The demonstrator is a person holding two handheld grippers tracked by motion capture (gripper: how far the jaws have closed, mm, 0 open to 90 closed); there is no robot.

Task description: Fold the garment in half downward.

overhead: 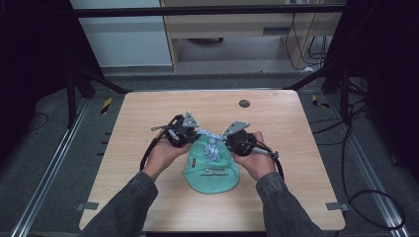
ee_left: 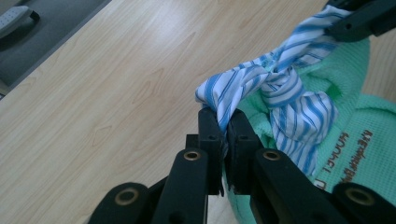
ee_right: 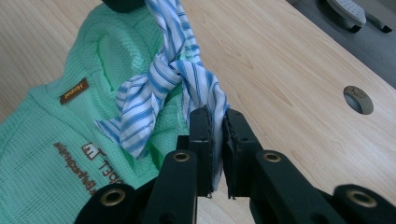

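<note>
A knot is already formed in the blue-and-white striped cloth strip (ee_left: 280,88) over the green waffle-knit bag (overhead: 211,170); tightening seems left, each end being clamped by the left gripper (ee_left: 223,126) and right gripper (ee_right: 215,122).

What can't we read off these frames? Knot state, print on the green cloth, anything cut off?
- Striped strip knot: how tight it is cannot be told; folds hide its core in both gripper views.
- Green cloth print: too small in the high view; cut by the frame edge and left tongs in the left gripper view, partly covered by right tongs in the right.
- Strip's end inside the right tongs: hidden by the jaws.
- Round insert in table: its purpose cannot be made out.
</note>
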